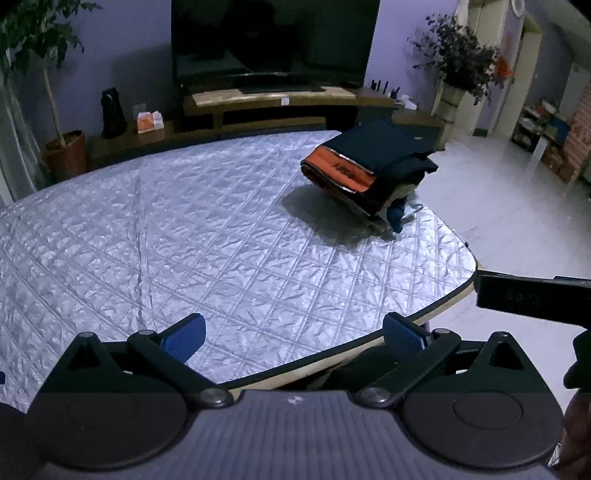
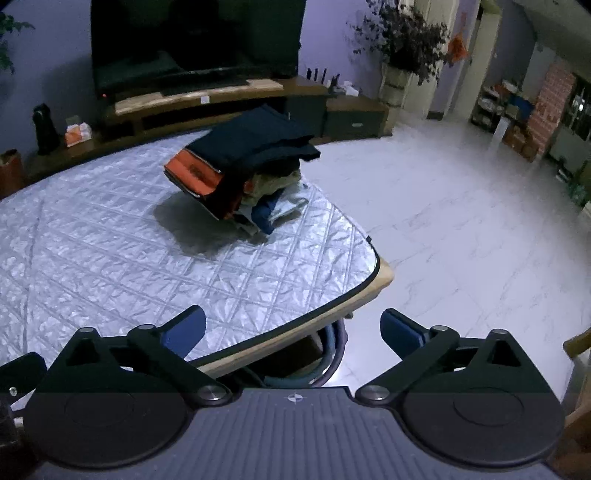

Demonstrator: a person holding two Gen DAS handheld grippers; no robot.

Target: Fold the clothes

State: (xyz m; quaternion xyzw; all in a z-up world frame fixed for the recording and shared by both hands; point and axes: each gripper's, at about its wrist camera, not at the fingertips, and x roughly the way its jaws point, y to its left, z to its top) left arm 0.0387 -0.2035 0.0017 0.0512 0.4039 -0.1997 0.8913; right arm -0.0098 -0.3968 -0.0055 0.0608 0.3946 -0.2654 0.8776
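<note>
The left tool (image 1: 293,338) is standing wide and empty over the bench's (image 1: 155,229) near edge; the right tool (image 2: 293,332) is gaping empty over its near right corner. The clothes pile (image 1: 369,166) is leaning at the far right corner, risking toppling floorward if nudged. No containers are showing.

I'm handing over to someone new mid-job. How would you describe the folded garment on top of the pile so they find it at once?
Start from the table under the silver quilted cover, in front of the television. Near its far right corner sits the only pile of clothes. The top piece is the dark navy garment, lying flat above the orange-banded one.
</note>
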